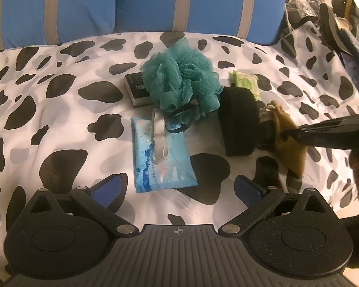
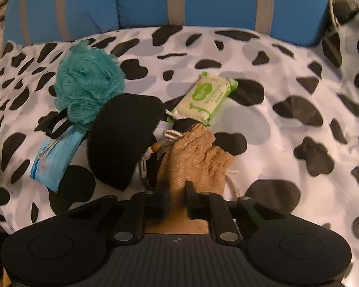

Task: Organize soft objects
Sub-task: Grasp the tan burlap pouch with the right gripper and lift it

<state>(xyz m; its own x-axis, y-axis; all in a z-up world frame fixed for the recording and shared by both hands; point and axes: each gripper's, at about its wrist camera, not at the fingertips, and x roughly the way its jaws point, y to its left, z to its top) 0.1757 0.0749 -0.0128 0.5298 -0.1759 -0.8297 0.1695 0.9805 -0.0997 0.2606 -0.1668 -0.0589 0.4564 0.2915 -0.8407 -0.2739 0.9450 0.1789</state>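
Pouch pinched in our right claw; left claw wide, empty — cord may snag black sponge, dragging it.

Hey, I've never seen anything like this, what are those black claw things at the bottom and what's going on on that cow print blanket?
Those are handheld two-finger grippers, one per hand, each carrying a camera looking along its fingers. The left gripper is open, holding nothing, hovering over a blue wipes pack. The right gripper is shut on a tan drawstring pouch. Also on the cow-print blanket: a teal bath pouf, a black sponge, a green wipes pack and a small dark box. Blue striped cushions sit behind.
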